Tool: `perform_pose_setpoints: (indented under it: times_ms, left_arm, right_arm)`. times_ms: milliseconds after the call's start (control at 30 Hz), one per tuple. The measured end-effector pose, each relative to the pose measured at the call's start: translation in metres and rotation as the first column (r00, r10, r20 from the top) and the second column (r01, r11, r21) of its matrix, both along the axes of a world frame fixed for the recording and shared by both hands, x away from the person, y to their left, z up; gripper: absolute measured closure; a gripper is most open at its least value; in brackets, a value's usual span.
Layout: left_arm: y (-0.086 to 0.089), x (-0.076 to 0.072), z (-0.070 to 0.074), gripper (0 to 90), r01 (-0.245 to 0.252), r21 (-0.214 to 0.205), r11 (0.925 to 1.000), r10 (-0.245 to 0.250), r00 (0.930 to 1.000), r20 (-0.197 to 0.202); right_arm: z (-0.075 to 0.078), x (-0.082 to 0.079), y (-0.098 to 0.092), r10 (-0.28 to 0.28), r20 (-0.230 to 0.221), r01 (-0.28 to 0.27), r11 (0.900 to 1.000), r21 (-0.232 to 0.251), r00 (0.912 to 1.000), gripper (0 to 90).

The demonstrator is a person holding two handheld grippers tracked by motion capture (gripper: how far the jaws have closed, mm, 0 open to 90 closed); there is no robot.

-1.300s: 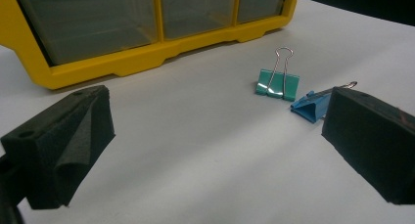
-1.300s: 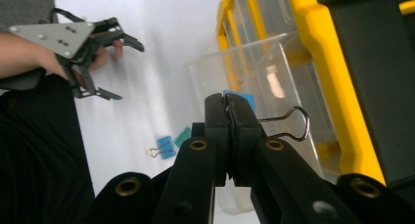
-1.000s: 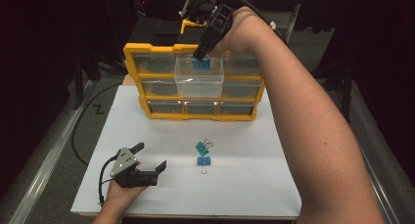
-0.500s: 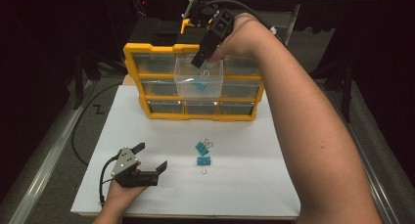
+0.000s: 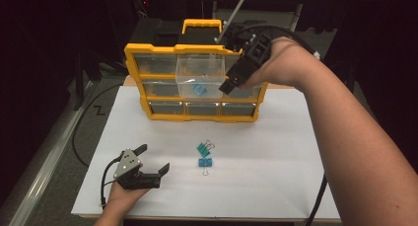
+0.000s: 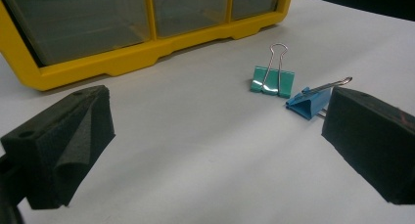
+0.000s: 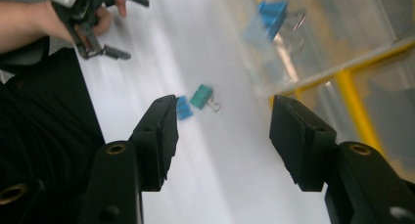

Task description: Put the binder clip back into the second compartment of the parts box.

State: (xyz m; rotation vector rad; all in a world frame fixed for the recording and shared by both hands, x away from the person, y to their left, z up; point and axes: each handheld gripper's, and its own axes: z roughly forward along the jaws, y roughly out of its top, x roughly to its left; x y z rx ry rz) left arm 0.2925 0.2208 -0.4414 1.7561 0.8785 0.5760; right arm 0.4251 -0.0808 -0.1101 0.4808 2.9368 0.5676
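The right claw [image 5: 227,86] is seen in front of the yellow organizer [image 5: 197,115], its jaws having just been opening, with nothing between them. Just beside it, in the pulled-out clear drawer [image 5: 199,80], a blue binder clip [image 5: 198,90] is lying: a small folded blue body with thin wire handles, blurred in the right gripper view [image 7: 272,14]. Well below this claw, on the white counter [image 5: 276,152], a teal binder clip [image 5: 204,148] and a second blue clip [image 5: 205,163] are lying close together, their silver wire loops folded out. The left claw [image 5: 154,159] is held wide apart and empty on the counter, the two loose clips lying ahead of it near its right jaw.
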Motion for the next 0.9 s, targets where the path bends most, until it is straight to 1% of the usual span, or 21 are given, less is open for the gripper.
perform_pose_setpoints:
  times_ms: [67,133,233,267,300,333,367,400,433,467,500,533,567,633,667,700,733,800,833,867,900]
  left_arm:
    - [0.000,0.000,0.000,0.1,0.001,0.003,1.0000,-0.001,1.0000,0.000]
    - [-0.001,0.000,0.000,0.1,0.000,0.000,1.0000,0.000,1.0000,0.001]
    - [-0.001,0.000,0.000,0.1,0.003,0.008,1.0000,-0.003,1.0000,-0.002]
    - [-0.001,0.000,0.000,0.1,0.003,0.007,1.0000,-0.003,1.0000,0.000]
    - [-0.002,0.000,0.000,0.1,0.004,0.009,1.0000,-0.004,1.0000,-0.001]
    - [-0.002,0.000,0.000,0.1,0.004,0.009,1.0000,-0.004,1.0000,-0.001]
    - [-0.002,0.001,-0.001,0.1,0.003,0.009,0.9999,-0.003,1.0000,-0.001]
    - [-0.002,0.001,-0.001,0.1,0.003,0.009,0.9999,-0.003,1.0000,-0.001]
    - [-0.002,0.001,-0.001,0.1,0.005,0.011,0.9999,-0.005,1.0000,-0.001]
    - [-0.002,0.001,-0.001,0.1,0.005,0.011,0.9999,-0.005,1.0000,0.000]
    - [-0.002,0.001,-0.001,0.1,0.005,0.013,0.9999,-0.005,1.0000,0.000]
    - [-0.002,0.001,-0.001,0.1,0.005,0.013,0.9999,-0.005,1.0000,0.000]
    - [-0.002,0.001,-0.001,0.1,0.003,0.010,0.9999,-0.003,1.0000,-0.001]
    - [-0.002,0.001,-0.001,0.1,0.002,0.009,1.0000,-0.002,1.0000,0.001]
    - [-0.002,0.001,-0.001,0.1,0.002,0.009,1.0000,-0.002,1.0000,0.001]
    - [-0.002,0.001,-0.001,0.1,0.002,0.008,1.0000,-0.002,1.0000,0.001]
    - [-0.002,0.001,-0.001,0.1,0.002,0.009,1.0000,-0.002,1.0000,0.001]
    - [-0.002,0.001,-0.001,0.1,0.002,0.009,1.0000,-0.002,1.0000,0.001]
    - [-0.001,0.001,0.000,0.1,0.003,0.010,0.9999,-0.003,1.0000,0.001]
    - [-0.001,0.001,0.000,0.1,0.003,0.010,0.9999,-0.003,1.0000,0.002]
    - [-0.001,0.001,0.000,0.1,0.003,0.010,0.9999,-0.003,1.0000,0.003]
  right_arm:
    - [-0.003,-0.003,-0.004,-0.002,-0.003,0.002,1.0000,0.000,1.0000,44.8]
    - [-0.015,-0.013,-0.014,-0.001,-0.014,0.001,1.0000,-0.003,0.9999,42.5]
    - [-0.030,-0.020,-0.021,-0.002,-0.023,0.001,1.0000,-0.008,0.9997,40.0]
    - [-0.030,-0.020,-0.021,-0.002,-0.023,0.001,1.0000,-0.008,0.9997,40.0]
    - [-0.040,-0.022,-0.025,0.002,-0.031,-0.002,0.9999,-0.012,0.9995,38.2]
    - [-0.040,-0.022,-0.025,0.002,-0.031,-0.002,0.9999,-0.012,0.9995,38.2]
    - [-0.051,-0.025,-0.028,-0.001,-0.037,0.000,0.9998,-0.018,0.9993,35.4]
    - [-0.051,-0.025,-0.028,-0.001,-0.037,0.000,0.9998,-0.018,0.9993,35.4]
    - [-0.063,-0.027,-0.030,-0.001,-0.049,0.000,0.9997,-0.022,0.9988,33.7]
    - [-0.063,-0.027,-0.030,-0.001,-0.049,0.000,0.9997,-0.022,0.9988,33.7]
    - [-0.074,-0.028,-0.031,-0.002,-0.059,0.001,0.9997,-0.026,0.9983,32.2]
    - [-0.074,-0.028,-0.031,-0.002,-0.059,0.001,0.9997,-0.026,0.9983,32.2]
    - [-0.084,-0.029,-0.031,0.002,-0.062,-0.004,0.9995,-0.030,0.9980,30.4]
    - [-0.094,-0.030,-0.030,0.004,-0.064,-0.006,0.9995,-0.030,0.9979,27.8]
    - [-0.094,-0.030,-0.030,0.004,-0.064,-0.006,0.9995,-0.030,0.9979,27.8]
    - [-0.099,-0.031,-0.030,0.004,-0.067,-0.006,0.9996,-0.029,0.9978,26.7]
    - [-0.113,-0.032,-0.028,0.012,-0.066,-0.014,0.9993,-0.034,0.9977,23.3]
    - [-0.118,-0.032,-0.027,0.013,-0.068,-0.015,0.9992,-0.036,0.9976,22.6]
    - [-0.133,-0.033,-0.025,0.017,-0.079,-0.020,0.9990,-0.041,0.9968,19.1]
    - [-0.133,-0.033,-0.025,0.017,-0.079,-0.020,0.9990,-0.041,0.9968,19.1]
    - [-0.139,-0.034,-0.024,0.017,-0.080,-0.021,0.9988,-0.045,0.9967,17.8]
